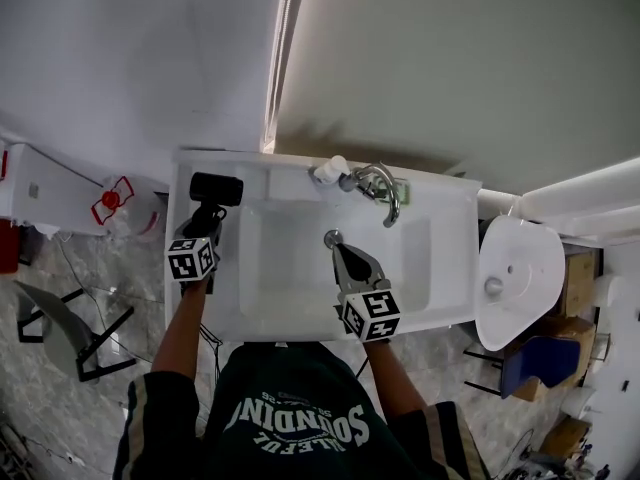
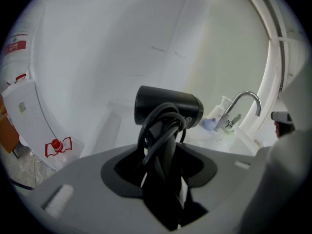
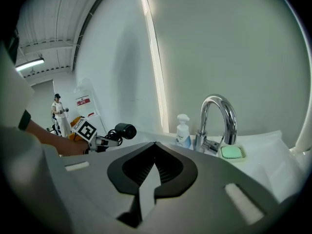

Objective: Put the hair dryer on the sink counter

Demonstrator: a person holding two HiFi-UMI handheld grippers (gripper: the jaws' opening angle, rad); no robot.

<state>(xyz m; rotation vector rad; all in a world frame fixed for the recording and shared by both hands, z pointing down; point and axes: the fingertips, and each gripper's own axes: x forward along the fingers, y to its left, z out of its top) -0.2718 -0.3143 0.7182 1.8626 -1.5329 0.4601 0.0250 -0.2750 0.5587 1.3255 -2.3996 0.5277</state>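
Black hair dryer (image 1: 215,190): over the sink surface's (image 1: 225,293) left ledge, beside the basin (image 1: 290,258); resting or not, I cannot tell
Left gripper (image 1: 205,218): jaws pinching its handle (image 2: 167,147), cord (image 2: 150,130) wound round it
Right gripper (image 1: 346,258): jaws pressed together, empty, above the basin
Handling: probably light, rigid, smooth; top-heavy barrel (image 2: 168,106), so grip mid-handle over the cord

head: overhead, steeply down | gripper views: low, close | shared: faucet (image 1: 388,196)
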